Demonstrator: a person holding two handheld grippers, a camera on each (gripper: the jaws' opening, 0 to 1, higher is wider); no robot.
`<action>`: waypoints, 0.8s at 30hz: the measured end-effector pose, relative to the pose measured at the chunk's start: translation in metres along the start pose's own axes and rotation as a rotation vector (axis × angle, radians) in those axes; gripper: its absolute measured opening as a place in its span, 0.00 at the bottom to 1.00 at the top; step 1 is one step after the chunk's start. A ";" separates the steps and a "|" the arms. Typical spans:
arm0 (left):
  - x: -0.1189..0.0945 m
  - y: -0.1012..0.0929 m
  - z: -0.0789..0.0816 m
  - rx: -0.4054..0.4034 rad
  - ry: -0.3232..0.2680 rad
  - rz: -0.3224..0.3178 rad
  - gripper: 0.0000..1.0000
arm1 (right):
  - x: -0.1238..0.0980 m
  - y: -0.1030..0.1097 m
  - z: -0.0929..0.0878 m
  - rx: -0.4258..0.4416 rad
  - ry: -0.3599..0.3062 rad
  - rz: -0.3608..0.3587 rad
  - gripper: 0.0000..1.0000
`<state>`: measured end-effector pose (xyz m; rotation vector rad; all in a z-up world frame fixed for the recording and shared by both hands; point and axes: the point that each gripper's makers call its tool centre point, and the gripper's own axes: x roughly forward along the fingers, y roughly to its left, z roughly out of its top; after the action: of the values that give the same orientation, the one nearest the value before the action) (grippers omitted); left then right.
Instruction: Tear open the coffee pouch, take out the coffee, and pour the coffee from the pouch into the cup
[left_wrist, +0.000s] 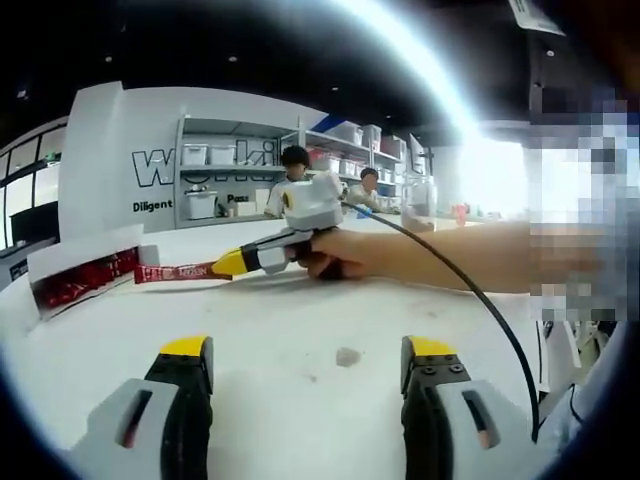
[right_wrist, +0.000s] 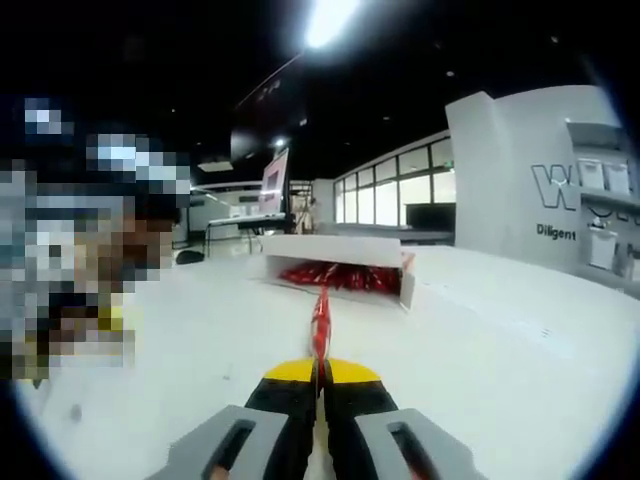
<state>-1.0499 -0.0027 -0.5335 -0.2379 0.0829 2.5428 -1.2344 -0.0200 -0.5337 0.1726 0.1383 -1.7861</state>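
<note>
A long red coffee pouch (left_wrist: 178, 272) hangs level just above the white table (left_wrist: 300, 330), held by one end. In the left gripper view my right gripper (left_wrist: 232, 263) comes in from the right in a person's hand, its yellow-tipped jaws shut on that pouch. In the right gripper view the pouch (right_wrist: 321, 318) runs straight ahead, edge-on, out of my shut right gripper (right_wrist: 321, 374). My left gripper (left_wrist: 308, 352) stands open over the bare table in front, nothing between its fingers.
An open white box (right_wrist: 340, 258) with several red pouches (right_wrist: 335, 275) lies on the table beyond the held pouch; the box (left_wrist: 85, 270) sits at far left in the left gripper view. Two people sit before shelves (left_wrist: 260, 165) behind the table. A black cable (left_wrist: 470, 285) trails from the right gripper.
</note>
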 end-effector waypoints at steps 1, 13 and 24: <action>0.000 0.000 0.000 0.000 -0.001 0.000 0.78 | 0.000 0.000 0.000 -0.001 -0.001 -0.001 0.04; 0.002 -0.001 0.002 -0.002 -0.001 -0.007 0.80 | -0.007 0.009 -0.002 -0.005 0.002 -0.002 0.04; 0.002 -0.011 0.002 0.006 -0.005 -0.020 0.82 | -0.010 0.011 -0.003 -0.010 0.002 -0.006 0.04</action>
<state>-1.0458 0.0078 -0.5323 -0.2288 0.0853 2.5229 -1.2217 -0.0118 -0.5345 0.1673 0.1489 -1.7909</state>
